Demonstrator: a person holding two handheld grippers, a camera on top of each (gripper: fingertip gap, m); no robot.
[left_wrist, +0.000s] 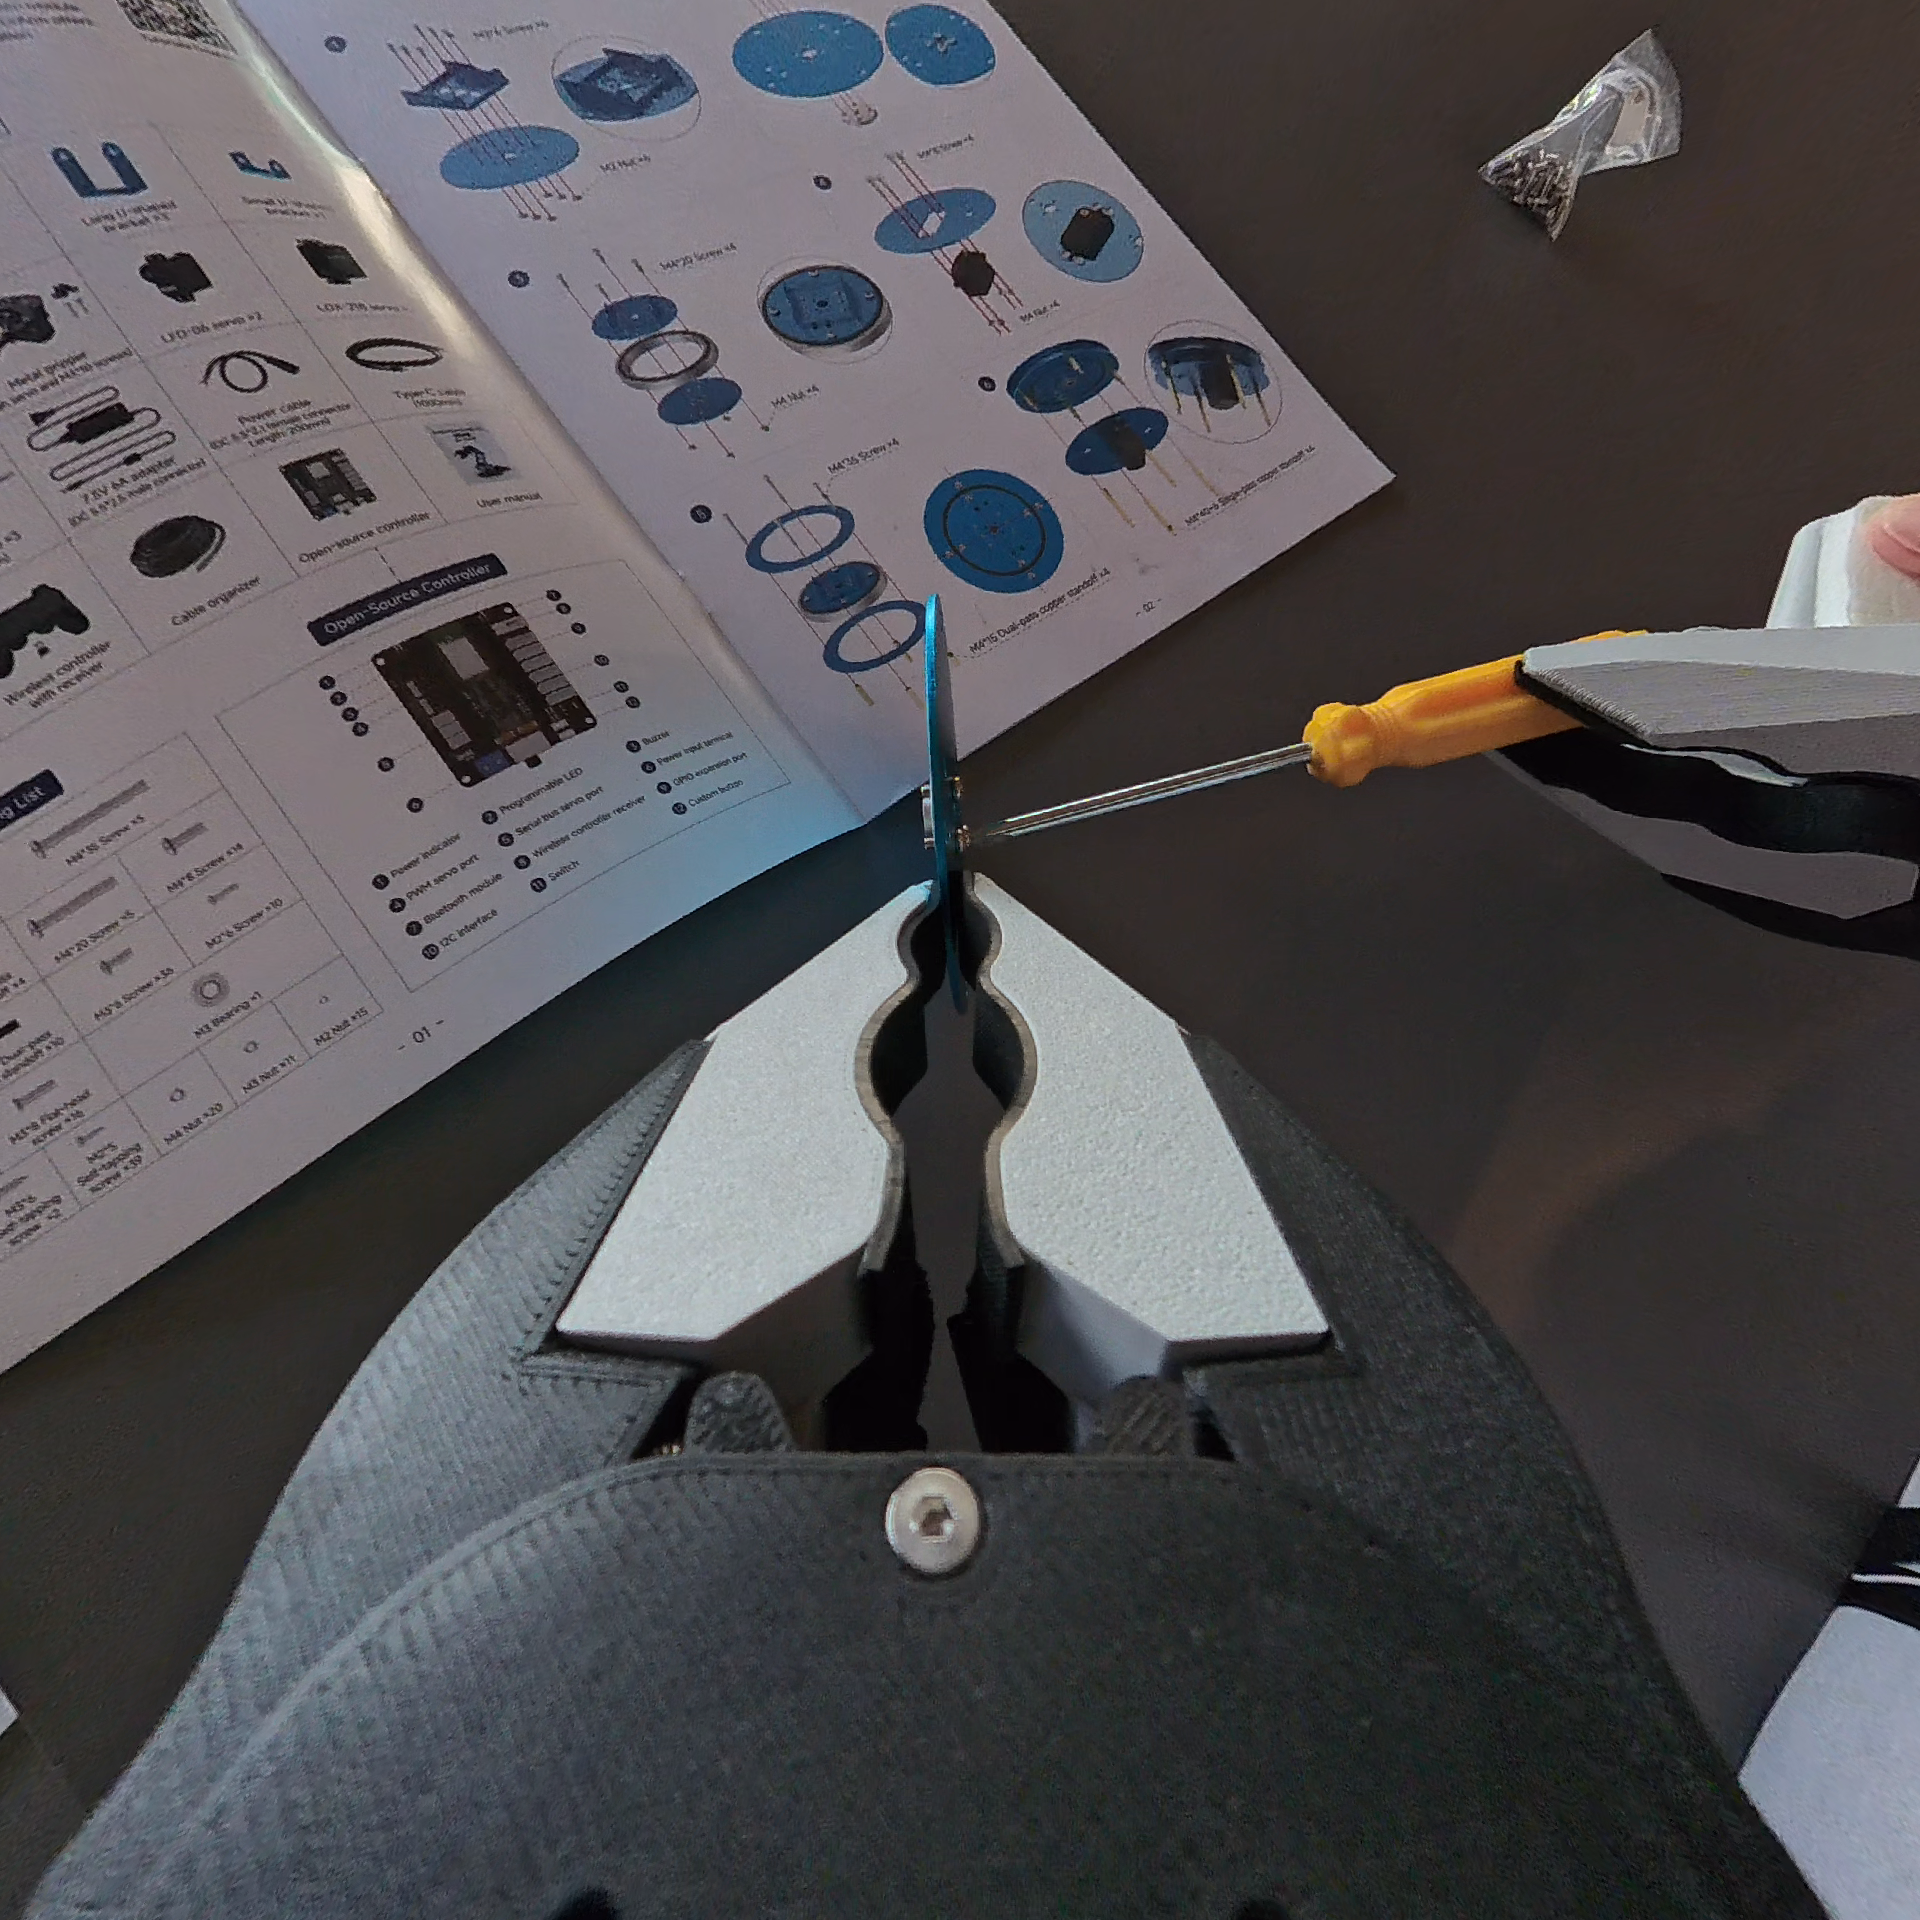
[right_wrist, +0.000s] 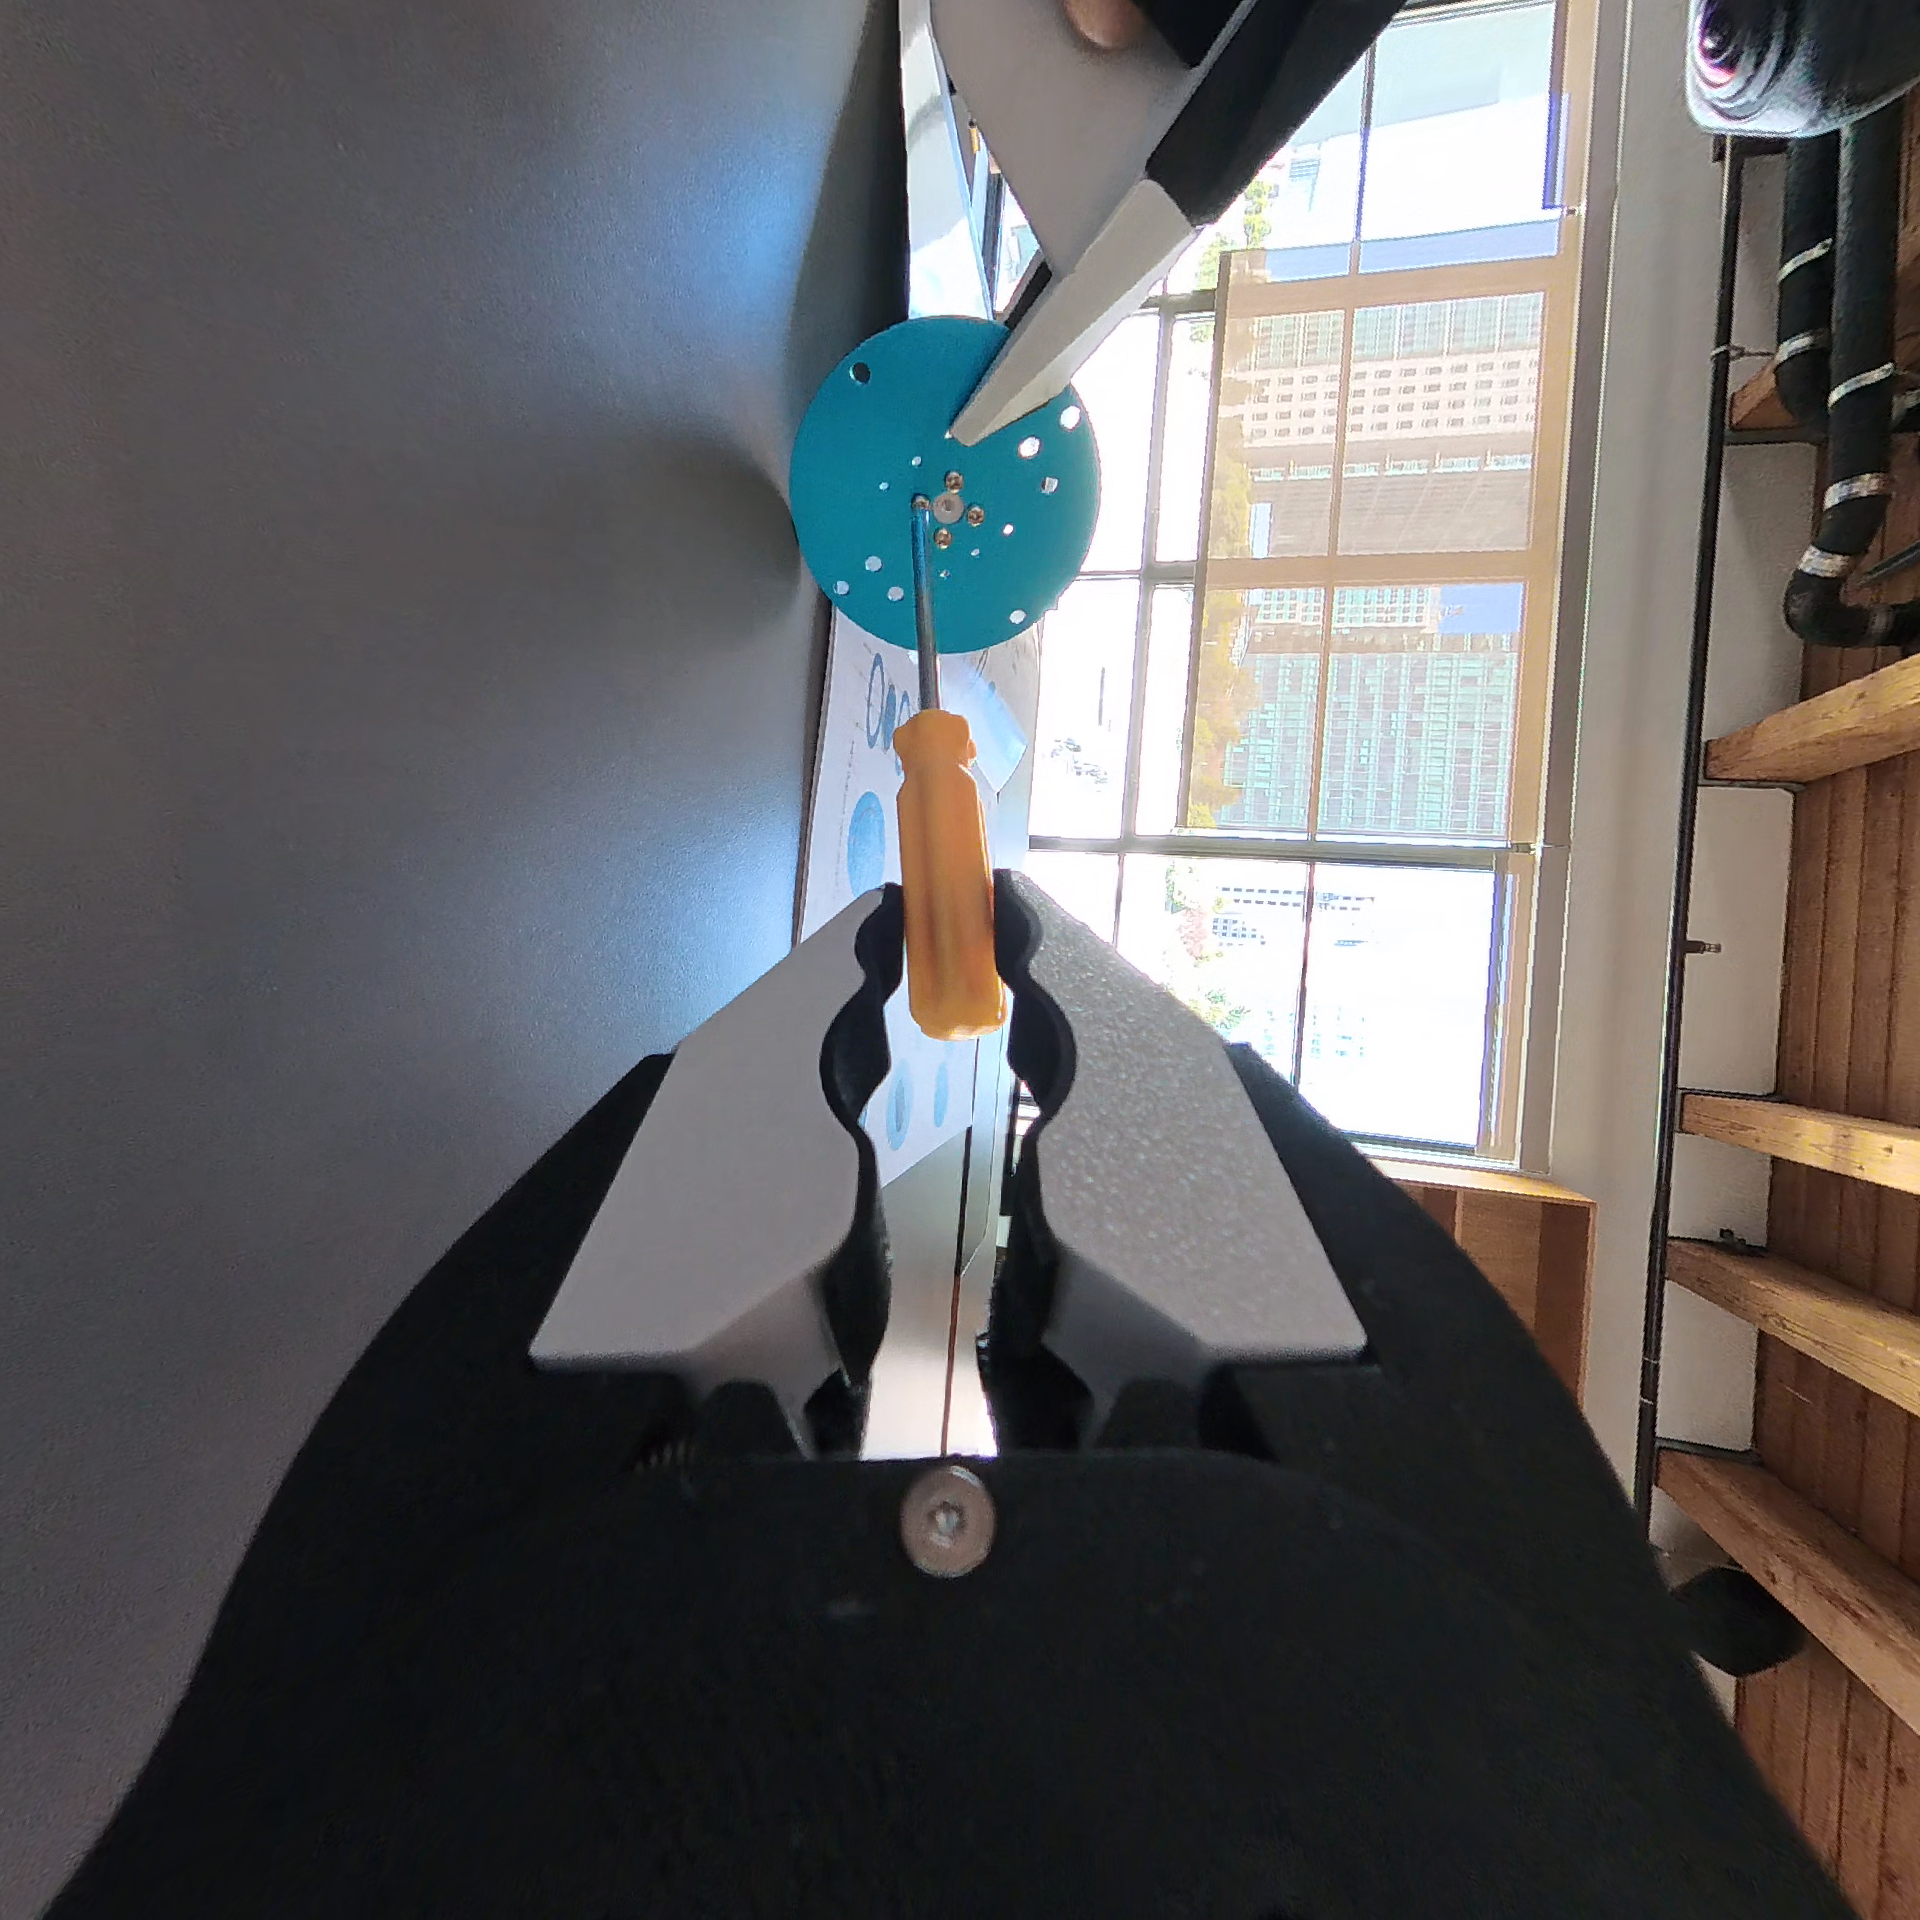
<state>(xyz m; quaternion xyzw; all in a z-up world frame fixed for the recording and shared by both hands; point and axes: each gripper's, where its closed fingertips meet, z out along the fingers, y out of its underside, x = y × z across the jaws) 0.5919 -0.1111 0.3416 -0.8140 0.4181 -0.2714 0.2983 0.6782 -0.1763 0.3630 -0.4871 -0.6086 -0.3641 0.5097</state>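
Observation:
My left gripper is shut on the edge of a thin blue round metal plate and holds it upright, edge-on to the left wrist view, above the dark table. My right gripper is shut on the yellow handle of a small screwdriver. Its steel shaft reaches the plate and the tip sits at a small screw near the plate's centre. In the right wrist view the blue plate shows face-on with several holes, and the left gripper's finger clamps its upper edge.
An open instruction booklet lies on the dark table to the left. A small clear bag of screws lies at the far right. The right wrist view, turned on its side, shows a large window and wooden shelving. Spacing between my two grippers at the tips: around 12 cm.

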